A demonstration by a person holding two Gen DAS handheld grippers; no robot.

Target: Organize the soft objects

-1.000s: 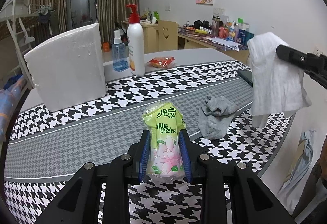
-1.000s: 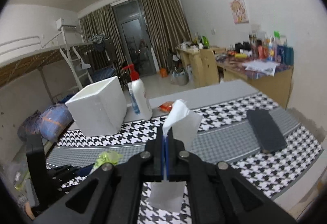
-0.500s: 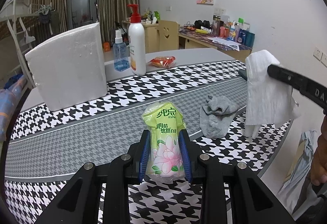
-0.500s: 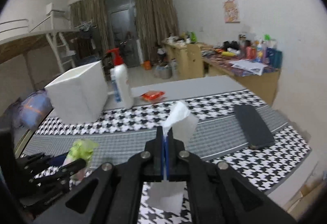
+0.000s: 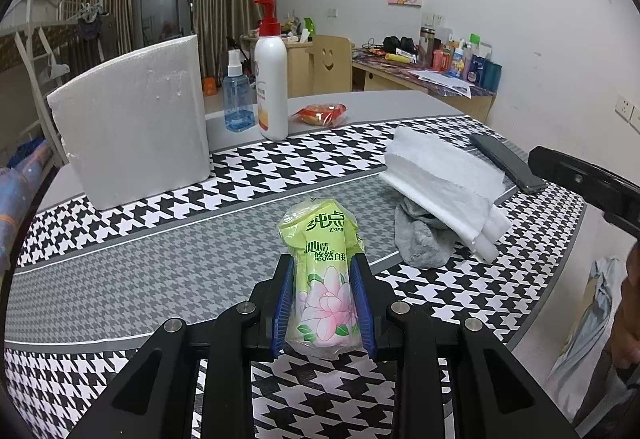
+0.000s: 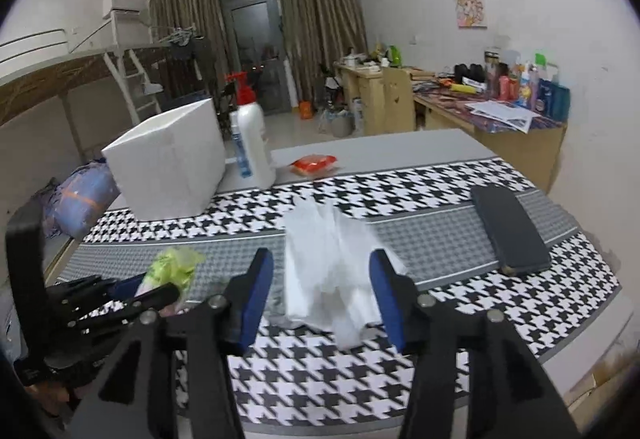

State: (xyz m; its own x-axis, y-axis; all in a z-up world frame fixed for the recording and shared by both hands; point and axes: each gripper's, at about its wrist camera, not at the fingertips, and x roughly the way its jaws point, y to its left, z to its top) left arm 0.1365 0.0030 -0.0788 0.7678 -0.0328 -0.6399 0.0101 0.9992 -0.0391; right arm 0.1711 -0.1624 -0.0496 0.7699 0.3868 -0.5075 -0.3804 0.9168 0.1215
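Note:
My left gripper [image 5: 323, 303] is shut on a green tissue pack [image 5: 322, 271] with a pink flower print, held over the houndstooth table. The same pack [image 6: 170, 269] shows at the left of the right wrist view. A white cloth [image 5: 444, 183] lies folded across a grey sock [image 5: 420, 239] to the right of the pack. My right gripper [image 6: 320, 293] has its jaws opening, and the white cloth [image 6: 328, 271] sits loose between them, its blue pads clear of it. In the left wrist view only part of the right gripper's black body shows at the far right edge.
A white foam box [image 5: 132, 119] stands at the back left. A lotion pump bottle [image 5: 271, 79], a blue spray bottle [image 5: 238, 99] and a red snack packet [image 5: 320, 114] sit behind. A black phone [image 6: 508, 235] lies at the right. The table's edge [image 5: 560, 271] runs close on the right.
The right gripper came down and let go of the white cloth, which dropped from hanging in the air onto the grey sock. The left gripper kept still with the tissue pack.

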